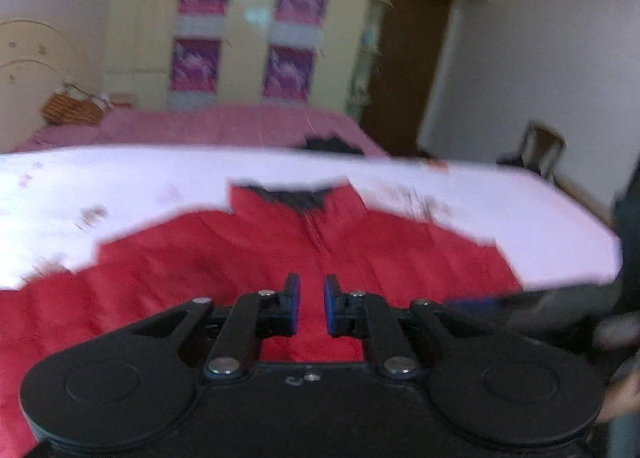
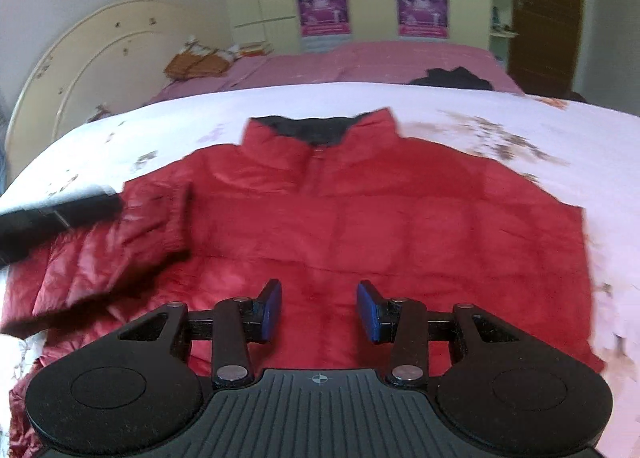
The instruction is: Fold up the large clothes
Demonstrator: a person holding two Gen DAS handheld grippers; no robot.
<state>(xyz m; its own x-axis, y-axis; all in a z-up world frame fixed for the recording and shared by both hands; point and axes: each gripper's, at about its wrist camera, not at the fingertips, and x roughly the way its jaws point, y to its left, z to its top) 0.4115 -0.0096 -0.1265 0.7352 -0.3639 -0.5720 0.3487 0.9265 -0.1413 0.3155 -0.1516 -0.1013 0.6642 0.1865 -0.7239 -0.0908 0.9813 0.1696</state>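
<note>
A red puffer jacket [image 2: 360, 210] with a dark collar lining lies front up on a white flowered sheet [image 2: 500, 130]; it also shows in the left wrist view [image 1: 240, 258]. Its left sleeve [image 2: 112, 242] is folded in over the body. My right gripper [image 2: 319, 306] is open and empty above the jacket's lower front. My left gripper [image 1: 311, 300] hovers over the jacket's middle, jaws slightly apart, nothing between them. The other gripper's dark body [image 2: 48, 214] shows at the left edge of the right wrist view.
The sheet covers a table in front of a bed with a pink cover [image 2: 380, 58]. A dark garment [image 2: 452, 80] and an orange basket [image 2: 196, 64] lie on the bed. A wardrobe [image 1: 248, 26], a brown door [image 1: 408, 58] and a chair [image 1: 540, 146] stand behind.
</note>
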